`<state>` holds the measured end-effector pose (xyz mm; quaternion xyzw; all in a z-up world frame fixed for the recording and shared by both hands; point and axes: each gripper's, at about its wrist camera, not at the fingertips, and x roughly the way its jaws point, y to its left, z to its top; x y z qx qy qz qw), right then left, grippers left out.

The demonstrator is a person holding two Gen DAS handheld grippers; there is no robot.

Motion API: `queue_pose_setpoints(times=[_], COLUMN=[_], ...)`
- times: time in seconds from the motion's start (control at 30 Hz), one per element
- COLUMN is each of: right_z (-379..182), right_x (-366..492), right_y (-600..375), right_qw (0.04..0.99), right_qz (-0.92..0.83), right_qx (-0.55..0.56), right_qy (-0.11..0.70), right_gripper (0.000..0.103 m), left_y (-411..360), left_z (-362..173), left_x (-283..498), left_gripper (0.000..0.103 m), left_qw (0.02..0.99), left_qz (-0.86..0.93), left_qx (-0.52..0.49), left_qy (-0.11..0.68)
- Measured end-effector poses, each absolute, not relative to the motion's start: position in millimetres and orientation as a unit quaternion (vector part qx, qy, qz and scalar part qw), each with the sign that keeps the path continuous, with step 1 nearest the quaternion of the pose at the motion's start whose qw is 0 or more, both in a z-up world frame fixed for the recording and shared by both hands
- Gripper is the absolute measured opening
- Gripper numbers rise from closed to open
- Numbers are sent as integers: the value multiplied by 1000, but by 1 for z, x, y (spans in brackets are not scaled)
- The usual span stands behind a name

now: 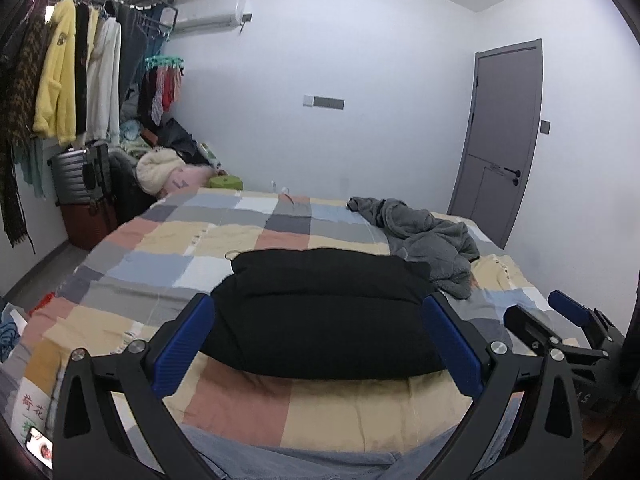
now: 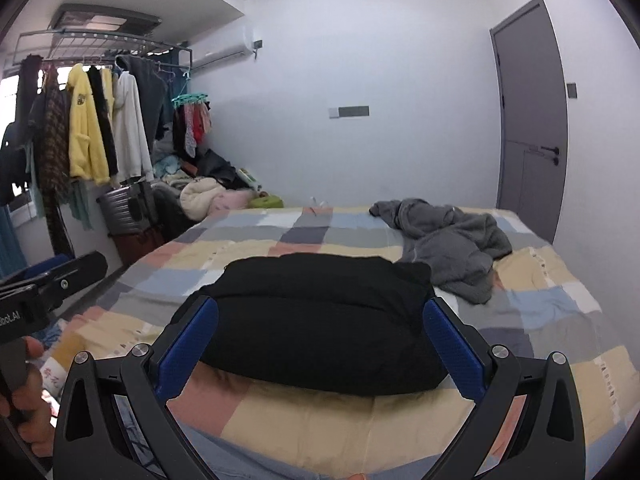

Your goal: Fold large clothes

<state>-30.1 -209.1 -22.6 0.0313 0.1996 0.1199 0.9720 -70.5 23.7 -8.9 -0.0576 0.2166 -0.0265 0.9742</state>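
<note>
With the black garment [image 1: 320, 312] folded on the bed [image 1: 248, 404], both grippers, left [image 1: 320, 344] and right [image 2: 320, 348], hover before it, jaws wide and empty; next, grasp the grey garment [image 2: 448, 244] beyond it.

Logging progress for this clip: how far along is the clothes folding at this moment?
Done, by the look of it: the black garment lies as a compact folded bundle on the patchwork bed. In hand: nothing; the left gripper and right gripper are both open and empty, hovering on the near side of the bundle. Left: the grey fleece garment sits crumpled and unfolded toward the far right of the bed.
</note>
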Motion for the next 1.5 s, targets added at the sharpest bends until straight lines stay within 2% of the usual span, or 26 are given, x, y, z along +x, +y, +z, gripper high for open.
queue_pose_setpoints(times=[0.53, 1.5], right_z=[-31, -36], right_x=[-27, -26], right_y=[-213, -211], right_qw=[968, 967], right_qz=[126, 109], right_qx=[37, 28], right_qy=[215, 227], right_gripper=[103, 103], left_y=[16, 13], left_z=[-27, -30], left_x=[-58, -56], left_gripper=[103, 103], left_qw=[968, 964], left_qz=[-17, -25], left_qx=[-47, -55], left_qy=[245, 257])
